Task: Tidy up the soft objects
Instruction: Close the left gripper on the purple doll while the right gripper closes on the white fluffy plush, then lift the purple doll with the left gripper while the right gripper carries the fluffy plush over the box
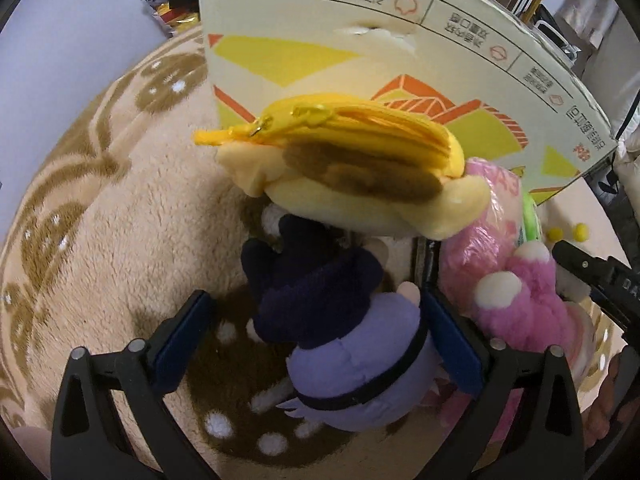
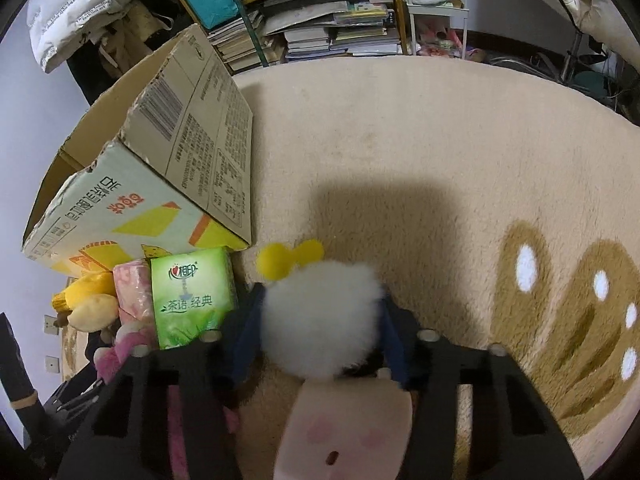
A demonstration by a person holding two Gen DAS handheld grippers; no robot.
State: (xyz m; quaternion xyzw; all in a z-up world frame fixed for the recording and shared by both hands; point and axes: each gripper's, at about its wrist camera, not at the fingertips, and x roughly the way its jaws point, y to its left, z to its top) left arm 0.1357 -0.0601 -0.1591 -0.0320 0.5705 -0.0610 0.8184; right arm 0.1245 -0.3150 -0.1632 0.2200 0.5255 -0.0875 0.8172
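My left gripper (image 1: 316, 320) is open over a purple plush doll with a dark navy body (image 1: 340, 344) that lies on the rug between the fingers. A yellow plush pouch with a zipper (image 1: 352, 168) rests above it against the cardboard box (image 1: 400, 60). A pink plush (image 1: 520, 308) and a pink wrapped tissue pack (image 1: 488, 216) lie to the right. My right gripper (image 2: 320, 320) is shut on a white fluffy plush with yellow horns (image 2: 320, 312), held just above the rug. A green tissue pack (image 2: 192, 296) stands to its left.
The cardboard box (image 2: 160, 168) stands open-topped on the beige rug with brown pattern (image 2: 440, 160). Bookshelves with stacked books (image 2: 328, 32) and a white bag (image 2: 72, 4) stand behind. The right gripper's black body (image 1: 592, 276) shows at the left wrist view's right edge.
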